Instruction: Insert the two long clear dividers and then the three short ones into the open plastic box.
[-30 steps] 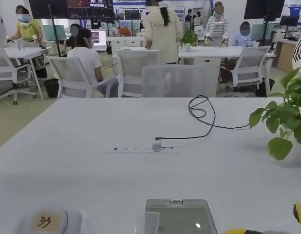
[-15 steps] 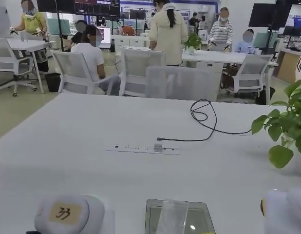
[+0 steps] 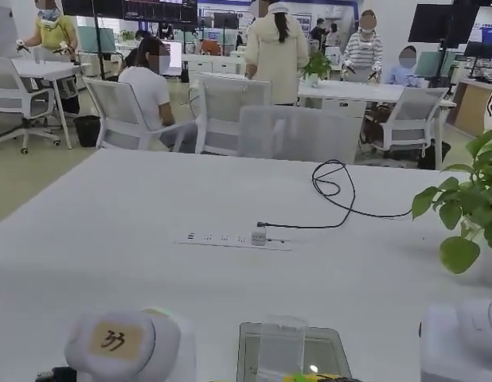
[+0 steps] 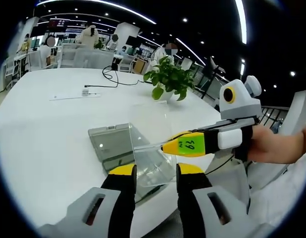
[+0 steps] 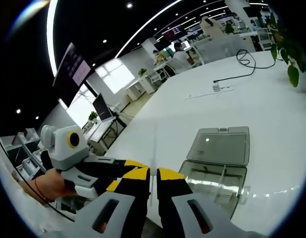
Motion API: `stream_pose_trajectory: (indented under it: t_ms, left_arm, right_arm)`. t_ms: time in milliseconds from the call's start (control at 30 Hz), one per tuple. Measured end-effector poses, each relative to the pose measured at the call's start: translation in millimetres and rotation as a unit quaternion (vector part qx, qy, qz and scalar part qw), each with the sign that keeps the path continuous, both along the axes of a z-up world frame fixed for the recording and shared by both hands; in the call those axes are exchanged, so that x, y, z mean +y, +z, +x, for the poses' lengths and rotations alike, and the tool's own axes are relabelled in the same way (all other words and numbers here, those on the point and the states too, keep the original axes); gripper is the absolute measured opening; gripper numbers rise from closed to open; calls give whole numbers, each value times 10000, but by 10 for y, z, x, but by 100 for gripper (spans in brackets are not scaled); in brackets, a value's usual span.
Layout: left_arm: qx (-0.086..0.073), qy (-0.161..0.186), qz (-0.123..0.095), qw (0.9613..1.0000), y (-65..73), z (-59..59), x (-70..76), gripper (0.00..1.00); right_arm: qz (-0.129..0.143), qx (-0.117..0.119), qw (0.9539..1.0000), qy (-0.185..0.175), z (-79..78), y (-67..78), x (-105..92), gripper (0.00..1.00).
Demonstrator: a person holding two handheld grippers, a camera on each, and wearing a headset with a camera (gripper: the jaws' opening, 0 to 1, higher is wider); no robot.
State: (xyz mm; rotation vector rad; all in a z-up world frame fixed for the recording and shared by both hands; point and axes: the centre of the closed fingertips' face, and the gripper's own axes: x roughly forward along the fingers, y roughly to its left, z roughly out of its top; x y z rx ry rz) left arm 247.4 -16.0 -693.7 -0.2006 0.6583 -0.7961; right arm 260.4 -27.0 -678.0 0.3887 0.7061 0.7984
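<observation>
Left gripper (image 4: pixel 156 171): jaws stand apart with a clear divider (image 4: pixel 152 163) between them. I cannot tell whether they bear on its edges. I read the divider as lifted off the white table (image 3: pixel 150 263), just above the open plastic box (image 5: pixel 212 182), whose lid (image 5: pixel 220 145) lies flat behind the base. Right gripper (image 5: pixel 153 174): jaws drawn close together and clamped on the divider, which shows edge-on as a thin line. In the left gripper view its yellow tip, marked 59, meets the sheet's upper corner. Farther right on the table: power strip (image 3: pixel 230 239), black cable (image 3: pixel 335 191), potted plant (image 3: pixel 469 207).
</observation>
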Motion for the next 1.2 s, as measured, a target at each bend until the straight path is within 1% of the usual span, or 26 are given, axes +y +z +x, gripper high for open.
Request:
stream_pose_trajectory:
  t_ms: [33,100,233,267,300,367,400,433,467,500,600,633,700,733,767,833,867,900,933,967,1000,1033,1133,1167,1200]
  left_arm:
    - [-3,-36,-23,10000,4,-9,-14,32]
    - [-36,-93,20,9999,-6,-18,-24,33]
    - [-81,-215,9,9997,-13,-53,-40,38]
    - [-139,-270,40,9995,-21,-63,-29,39]
    - [-151,-287,43,9995,-29,-70,-13,40]
    - [-237,-374,28,9990,-30,-86,20,43]
    - [-293,-419,49,9987,-36,-95,47,44]
    - [-360,-456,70,9983,-40,-99,68,45]
    - [-413,-521,103,9977,-54,-112,98,46]
    - [-432,-567,109,9974,-62,-124,117,47]
    - [-585,-771,159,9952,-84,-165,174,52]
    - [-635,-850,190,9942,-97,-186,200,53]
    - [-667,-927,205,9932,-121,-212,234,56]
    - [-700,-989,236,9924,-141,-226,263,57]
    - [-749,-1038,262,9914,-156,-236,291,58]
    - [-756,-1078,249,9910,-179,-254,321,60]
    - [-754,-1106,244,9907,-194,-262,335,61]
    - [-747,-1158,230,9902,-216,-278,349,62]
    - [-749,-1181,235,9899,-232,-283,358,64]
    - [-766,-1236,258,9890,-257,-294,373,66]
    - [-804,-1296,261,9880,-264,-304,377,68]
    - [-833,-1327,259,9873,-268,-310,381,71]
    - [-850,-1467,201,9853,-299,-340,395,77]
    - [-858,-1509,186,9847,-309,-349,395,78]
    - [-855,-1579,181,9836,-335,-363,396,80]
  right_arm:
    - [-9,23,10000,-9,7,-5,-5,7]
    - [-24,47,10000,10,14,-14,-6,7]
    - [-67,126,9999,32,39,-29,-13,7]
    - [-67,148,9999,17,53,-16,-23,7]
    - [-48,177,9998,11,66,-3,-33,7]
    - [-22,300,9995,-11,88,22,-54,7]
    - [-70,487,9988,9,92,-10,-78,7]
    - [-122,574,9983,19,97,-32,-95,7]
    - [-197,557,9983,-14,136,-37,-117,7]
    - [-280,596,9978,-2,144,-53,-135,7]
    - [-411,728,9965,-27,197,-61,-178,7]
    - [-537,817,9952,9,204,-80,-201,7]
    - [-683,863,9939,32,231,-95,-219,7]
    - [-777,979,9921,63,237,-120,-227,7]
    - [-855,1013,9912,34,266,-135,-237,7]
    - [-979,1211,9878,56,264,-179,-244,7]
    - [-1005,1262,9869,30,279,-192,-242,7]
    - [-1098,1441,9835,-28,281,-232,-258,7]
    - [-1189,1582,9802,13,262,-269,-262,7]
    - [-1273,1646,9781,14,275,-308,-258,7]
    - [-1330,1783,9749,-50,270,-337,-267,7]
    - [-1344,1854,9734,-54,270,-353,-258,7]
    - [-1314,2175,9671,-124,276,-408,-202,7]
    - [-1343,2230,9655,-117,274,-419,-188,7]
    - [-1437,2277,9630,-115,273,-446,-179,7]
